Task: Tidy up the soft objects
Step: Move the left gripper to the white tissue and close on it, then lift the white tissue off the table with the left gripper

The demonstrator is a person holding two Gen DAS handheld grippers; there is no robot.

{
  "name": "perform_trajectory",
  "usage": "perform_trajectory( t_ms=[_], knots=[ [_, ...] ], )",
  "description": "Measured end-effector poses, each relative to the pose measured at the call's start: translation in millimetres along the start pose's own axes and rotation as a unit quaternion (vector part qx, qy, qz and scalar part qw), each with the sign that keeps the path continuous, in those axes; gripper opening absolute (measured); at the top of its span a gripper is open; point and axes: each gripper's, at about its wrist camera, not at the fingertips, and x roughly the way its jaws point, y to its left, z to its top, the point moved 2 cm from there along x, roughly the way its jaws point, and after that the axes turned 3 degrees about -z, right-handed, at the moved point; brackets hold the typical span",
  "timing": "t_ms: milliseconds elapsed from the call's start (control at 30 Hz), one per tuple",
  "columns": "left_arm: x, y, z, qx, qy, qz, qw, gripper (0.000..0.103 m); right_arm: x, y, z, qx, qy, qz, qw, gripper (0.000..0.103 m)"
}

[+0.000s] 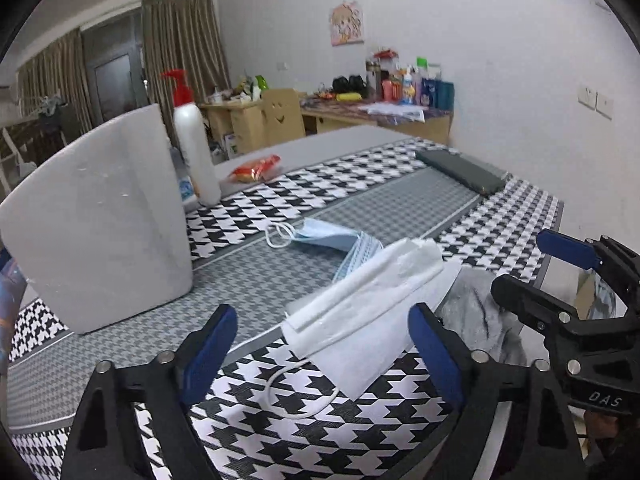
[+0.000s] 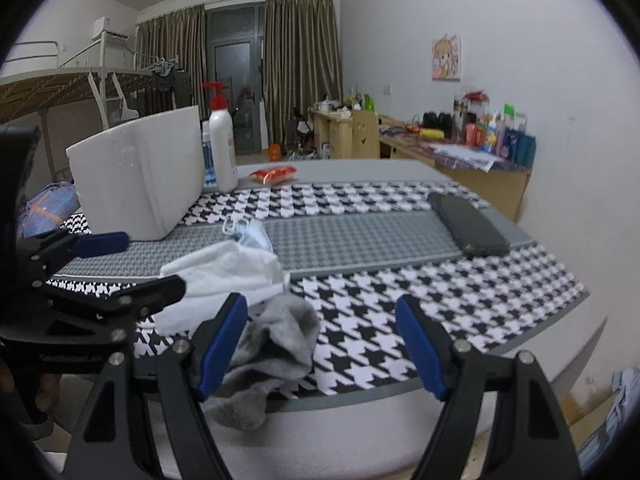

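Note:
A white face mask and folded tissue lie on the houndstooth mat, between my left gripper's open blue fingers. A blue face mask lies just beyond it. A grey sock sits at the table's near edge to the right; in the right wrist view the sock lies beside the left finger of my open right gripper. The white pile and blue mask lie further left there. Both grippers hold nothing. A white bin stands at the left.
A white pump bottle with a red top and a red snack packet stand behind the white bin. A dark phone lies at the mat's far right, also in the right wrist view. A cluttered desk lines the wall.

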Motion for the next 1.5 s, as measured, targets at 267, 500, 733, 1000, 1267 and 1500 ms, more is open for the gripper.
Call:
perform_trajectory(
  t_ms=[267,500,733,1000,1267,1500],
  knots=[
    [18,-18,-3,0.046,0.04,-0.024,0.9979,0.077,5,-10,-8,0.008,0.015,-0.003,1.0,0.08],
    [39,-22,-8,0.051,0.095,-0.038,0.9934,0.054,6,-20,-10,0.017,0.023,-0.005,1.0,0.08],
    [29,-26,-15,0.057,0.086,-0.036,0.994,0.014,4,-23,-11,0.019,0.027,-0.008,0.999,0.08],
    [2,-18,-8,0.031,0.036,-0.067,0.9966,0.004,-2,-22,-8,0.019,0.02,-0.004,1.0,0.08],
    [1,-17,3,0.053,0.017,-0.035,0.9978,0.004,-4,-18,-5,0.019,0.016,-0.003,1.0,0.08],
    [16,-21,6,0.077,0.036,-0.033,0.9959,0.043,1,-19,-5,0.02,0.018,0.002,1.0,0.08]
  ],
)
